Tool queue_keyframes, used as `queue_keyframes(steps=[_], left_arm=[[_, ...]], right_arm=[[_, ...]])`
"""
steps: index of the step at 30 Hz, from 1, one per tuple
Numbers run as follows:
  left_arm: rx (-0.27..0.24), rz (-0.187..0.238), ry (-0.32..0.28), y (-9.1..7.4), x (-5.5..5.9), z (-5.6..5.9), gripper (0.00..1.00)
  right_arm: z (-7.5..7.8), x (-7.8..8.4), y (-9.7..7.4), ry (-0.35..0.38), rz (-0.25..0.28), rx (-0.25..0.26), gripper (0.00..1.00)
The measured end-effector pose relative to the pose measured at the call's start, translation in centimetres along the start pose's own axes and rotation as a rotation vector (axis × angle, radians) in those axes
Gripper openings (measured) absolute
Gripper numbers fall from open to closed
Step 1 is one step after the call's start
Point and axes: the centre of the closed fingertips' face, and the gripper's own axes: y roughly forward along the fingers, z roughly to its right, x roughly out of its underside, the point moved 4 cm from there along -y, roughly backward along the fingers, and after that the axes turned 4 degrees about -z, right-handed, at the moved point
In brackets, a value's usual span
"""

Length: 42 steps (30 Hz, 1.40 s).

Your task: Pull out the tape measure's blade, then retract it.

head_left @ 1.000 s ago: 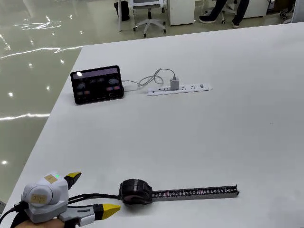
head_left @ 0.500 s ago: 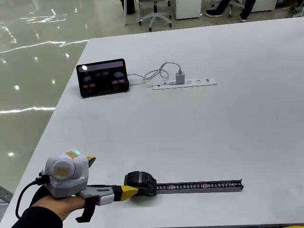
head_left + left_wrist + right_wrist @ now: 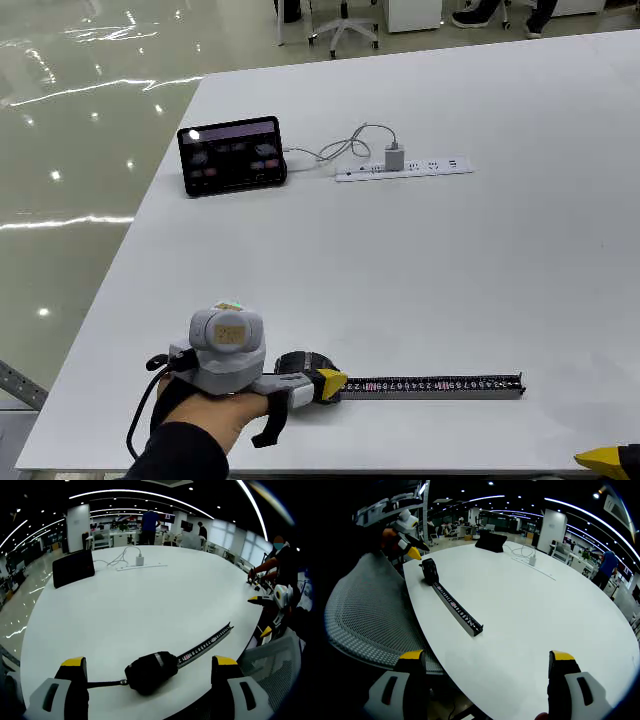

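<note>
- The tape measure (image 3: 303,364) sits flat on the white tabletop (image 3: 420,260), right by the near edge and over toward the near left corner.
- Its blade (image 3: 435,385) is pulled out and lies flat, running along the near edge to the right, black with pale markings. The end hook rests on the tabletop, nothing holding it.
- The left gripper (image 3: 316,374) is down at the case, held by a gloved hand (image 3: 215,410). From the head view one yellow tip sits just where the blade leaves the case.
- In the left gripper view the left gripper's jaws are spread wide with the black case between them, and there's a gap on both sides, so it's not squeezing anything.
- A thin black strap (image 3: 105,683) trails from the case toward one jaw.
- The right gripper (image 3: 487,655) hangs off past the near edge, well apart from the blade's end, jaws wide apart with nothing between them. In the head view just a yellow tip of it pokes in at the bottom right corner.
- A grey mesh chair (image 3: 365,615) is tucked against the near edge.
- Further back, close to the left edge, a dark tablet (image 3: 232,155) stands propped up with its screen lit.
- Beside it, more toward the middle of the tabletop, lies a white power strip (image 3: 405,168) with a white charger (image 3: 394,158) plugged in, and a cable (image 3: 335,148) loops over to the tablet.
</note>
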Motion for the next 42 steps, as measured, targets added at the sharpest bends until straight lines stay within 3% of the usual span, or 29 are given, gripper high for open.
queue_keyframes(steps=[5, 7, 8, 11, 13, 15, 19, 25, 26, 29, 30, 32, 35, 41, 42], left_arm=[[-0.043, -0.013, -0.070, 1.0, 1.1, 0.1, 0.99], [-0.098, 0.022, -0.150, 1.3, 1.3, 0.1, 0.97], [-0.106, 0.021, -0.156, 1.4, 1.6, 0.5, 0.97], [-0.121, 0.000, -0.107, 2.2, 2.5, 1.4, 0.97], [-0.105, 0.019, -0.097, 2.4, 1.9, 1.3, 0.97], [-0.123, 0.015, -0.068, 2.5, 1.8, 0.9, 0.97], [-0.114, 0.009, -0.103, 2.8, 2.1, 0.7, 0.97], [-0.084, -0.025, -0.077, 3.9, 2.7, 1.4, 0.96], [-0.076, -0.026, -0.080, 3.9, 2.7, 1.5, 0.95], [-0.065, -0.015, -0.064, 3.7, 2.5, 1.8, 0.93], [-0.066, -0.001, -0.052, 3.7, 2.2, 1.9, 0.93], [-0.062, 0.002, -0.049, 3.7, 2.2, 1.9, 0.93], [-0.060, -0.001, -0.058, 3.8, 2.3, 1.7, 0.93], [-0.064, 0.008, -0.085, 3.7, 2.2, 1.3, 0.90], [-0.049, -0.003, -0.115, 3.7, 2.4, 1.3, 0.89]], right_arm=[[-0.2, -0.6, 1.5, -0.039, -0.032, -0.051, 0.97], [0.0, -1.0, 2.2, -0.055, -0.045, -0.055, 1.00], [0.0, -1.2, 2.5, -0.060, -0.058, -0.072, 1.00], [0.0, -2.1, 3.3, -0.095, -0.065, -0.101, 1.00], [-0.3, -2.2, 3.8, -0.126, -0.105, -0.156, 1.00], [-0.3, -2.5, 4.3, -0.187, -0.127, -0.185, 1.00], [-0.2, -2.9, 5.2, -0.256, -0.186, -0.233, 0.99], [-1.1, -3.6, 7.0, -0.364, -0.226, -0.325, 0.80], [-1.4, -3.5, 7.2, -0.372, -0.234, -0.350, 0.75], [-1.5, -3.5, 8.1, -0.456, -0.230, -0.354, 0.53], [-1.6, -2.8, 8.3, -0.445, -0.274, -0.375, 0.49], [-1.6, -2.8, 8.9, -0.456, -0.271, -0.372, 0.44], [-1.5, -2.2, 9.3, -0.484, -0.311, -0.399, 0.30], [-0.7, -1.6, 10.2, -0.482, -0.338, -0.408, 0.19], [-0.7, -1.5, 10.1, -0.476, -0.347, -0.410, 0.17]])
